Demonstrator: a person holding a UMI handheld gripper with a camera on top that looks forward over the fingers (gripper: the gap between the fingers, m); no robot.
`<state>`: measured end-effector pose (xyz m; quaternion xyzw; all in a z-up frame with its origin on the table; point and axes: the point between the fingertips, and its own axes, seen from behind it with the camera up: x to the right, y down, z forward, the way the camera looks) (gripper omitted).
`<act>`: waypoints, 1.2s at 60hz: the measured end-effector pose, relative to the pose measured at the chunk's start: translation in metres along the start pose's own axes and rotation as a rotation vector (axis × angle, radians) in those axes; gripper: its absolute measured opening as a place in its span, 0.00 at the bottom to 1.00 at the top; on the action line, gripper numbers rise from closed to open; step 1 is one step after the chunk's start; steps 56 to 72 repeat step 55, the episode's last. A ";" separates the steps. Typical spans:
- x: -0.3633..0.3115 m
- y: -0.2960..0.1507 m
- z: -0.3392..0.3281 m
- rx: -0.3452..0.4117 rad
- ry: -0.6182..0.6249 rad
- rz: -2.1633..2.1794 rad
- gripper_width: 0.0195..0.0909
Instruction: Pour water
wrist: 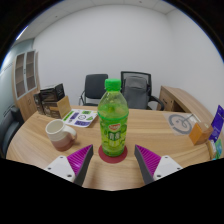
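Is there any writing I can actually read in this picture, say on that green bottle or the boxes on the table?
Nothing here can be read for certain.
Green bottle, standing between the open gripper fingers: label print too blurred to read.
Dark box beyond the mug: light marks, unreadable.
Book lying behind the bottle: cover text too small.
Blue box: print unreadable.

Bottle (114,123): clear green, green cap, label green with white and yellow print, lettering too small to read. Coaster (112,155) under it: red. Mug (60,133): pale, white to light grey. Table (150,128): light wood grain. Gripper (113,160) pads: purple; finger bodies white. Chairs (135,88): black. Wall (110,45): white. Box (218,130) beyond the bottle: possibly blue and orange.
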<state>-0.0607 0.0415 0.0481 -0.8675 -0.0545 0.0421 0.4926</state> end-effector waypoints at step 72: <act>-0.041 -0.092 -0.253 0.069 0.172 0.142 0.92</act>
